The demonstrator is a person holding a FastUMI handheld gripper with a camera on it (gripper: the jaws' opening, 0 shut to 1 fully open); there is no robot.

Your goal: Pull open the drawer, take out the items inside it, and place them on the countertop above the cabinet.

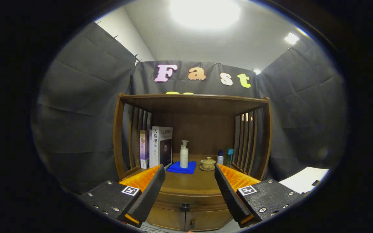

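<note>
Gripper (189, 184) facing wooden cabinet (193, 106) head-on, fingers (151, 191) spread wide apart, holding nothing, touching nothing.

Drawer (191, 201) closed, sitting low between the fingers, below the countertop (191, 181) edge. Dark drawer knob (185, 206) roughly centred in the gap between the fingers, slightly nearer the left one, apart from both. Drawer contents hidden behind the closed front. Two lower cabinet doors (173, 221) under the drawer, seam running down from just below the knob.

Countertop beyond the fingertips, under the cabinet's upper shelf, slatted side panels left and right. On it, from left:
- upright books (156, 147) against the left slats, just beyond the left fingertip
- blue cloth (182, 167) lying flat, mid-countertop, between and beyond the fingers
- white pump bottle (184, 154) standing upright on the blue cloth
- small lidded cup on saucer (208, 163) just right of the cloth, apart from it
- two small bottles (224, 157) side by side near the right slats, one white with dark cap, one teal, just beyond the right fingertip

Dark cloth booth walls all round the cabinet. White sheet (304, 179) off to the right, past the right finger, well apart from the cabinet.
</note>
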